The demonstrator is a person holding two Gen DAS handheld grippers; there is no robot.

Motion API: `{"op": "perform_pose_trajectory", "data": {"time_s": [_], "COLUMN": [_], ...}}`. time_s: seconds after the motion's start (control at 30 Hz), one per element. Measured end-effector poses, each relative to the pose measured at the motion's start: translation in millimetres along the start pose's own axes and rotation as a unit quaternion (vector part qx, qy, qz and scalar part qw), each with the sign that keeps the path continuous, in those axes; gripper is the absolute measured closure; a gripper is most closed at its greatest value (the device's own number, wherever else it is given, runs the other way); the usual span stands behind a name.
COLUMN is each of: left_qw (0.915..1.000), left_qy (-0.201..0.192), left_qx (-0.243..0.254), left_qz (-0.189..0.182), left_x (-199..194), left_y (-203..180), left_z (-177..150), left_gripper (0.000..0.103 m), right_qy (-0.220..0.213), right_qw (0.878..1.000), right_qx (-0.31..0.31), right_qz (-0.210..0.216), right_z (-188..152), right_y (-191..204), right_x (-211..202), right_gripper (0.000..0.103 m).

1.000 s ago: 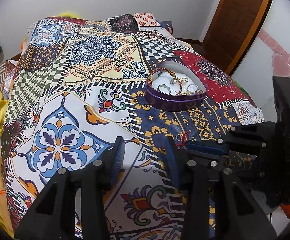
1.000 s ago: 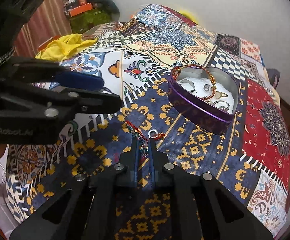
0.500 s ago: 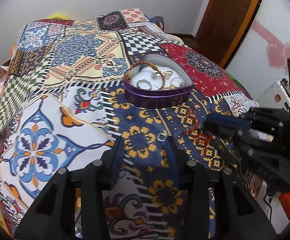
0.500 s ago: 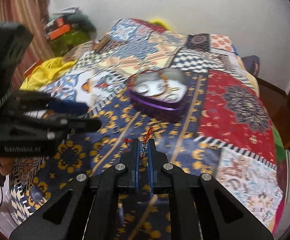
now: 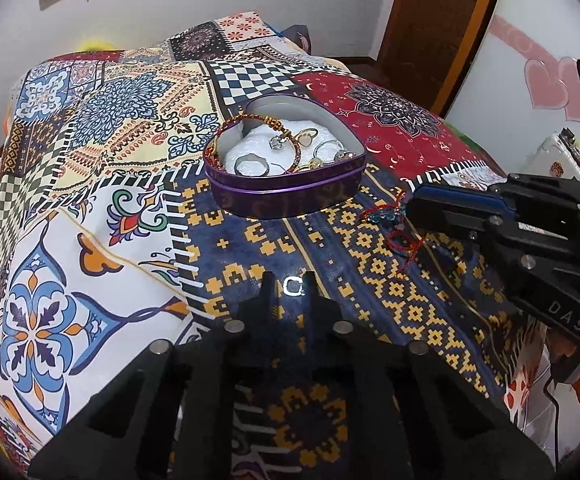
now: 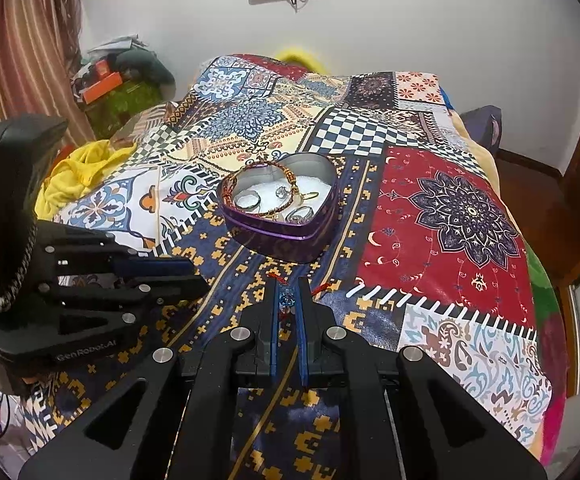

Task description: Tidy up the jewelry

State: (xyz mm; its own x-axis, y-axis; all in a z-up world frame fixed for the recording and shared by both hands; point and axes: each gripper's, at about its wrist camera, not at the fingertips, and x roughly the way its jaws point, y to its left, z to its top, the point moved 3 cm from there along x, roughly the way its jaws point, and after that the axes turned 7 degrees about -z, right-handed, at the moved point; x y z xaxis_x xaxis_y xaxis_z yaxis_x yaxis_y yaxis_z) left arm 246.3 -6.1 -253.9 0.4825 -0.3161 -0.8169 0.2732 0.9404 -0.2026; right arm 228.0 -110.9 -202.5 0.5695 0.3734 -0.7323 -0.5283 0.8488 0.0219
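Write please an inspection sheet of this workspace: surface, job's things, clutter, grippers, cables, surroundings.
Surface: patchwork patterned bedspread covering a bed.
Job's things: purple heart-shaped tin holding rings and a red-gold beaded bracelet; small silver ring; red cord bracelet with blue charm.
Clutter: yellow cloth at the bed edge.
Grippers: left gripper fingers have just closed on the silver ring; right gripper shut on the cord bracelet.
Cables: thin black cable beside the bed.
Surroundings: white wall, wooden door, striped curtain.

One tin, two grippers
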Motion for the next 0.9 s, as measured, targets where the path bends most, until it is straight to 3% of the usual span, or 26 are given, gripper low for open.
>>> {"op": "perform_pose_trajectory", "data": {"time_s": [0.33,0.9], "left_qw": [0.9996,0.9938], "left_qy": [-0.026,-0.110], "left_qx": [-0.007,-0.008], "left_qz": [0.001,0.008], "left_x": [-16,-65], "left_y": [4,12], "left_z": [5,53], "left_gripper": [0.096,0.096], "right_qy": [-0.022,-0.086], "right_qw": [1.000,0.996], "right_qx": [0.007,0.011], "right_qz": [-0.002,0.002], "right_z": [13,60], "right_y": [-3,6], "right_x": [-13,-37], "right_gripper": [0.096,0.096]}}
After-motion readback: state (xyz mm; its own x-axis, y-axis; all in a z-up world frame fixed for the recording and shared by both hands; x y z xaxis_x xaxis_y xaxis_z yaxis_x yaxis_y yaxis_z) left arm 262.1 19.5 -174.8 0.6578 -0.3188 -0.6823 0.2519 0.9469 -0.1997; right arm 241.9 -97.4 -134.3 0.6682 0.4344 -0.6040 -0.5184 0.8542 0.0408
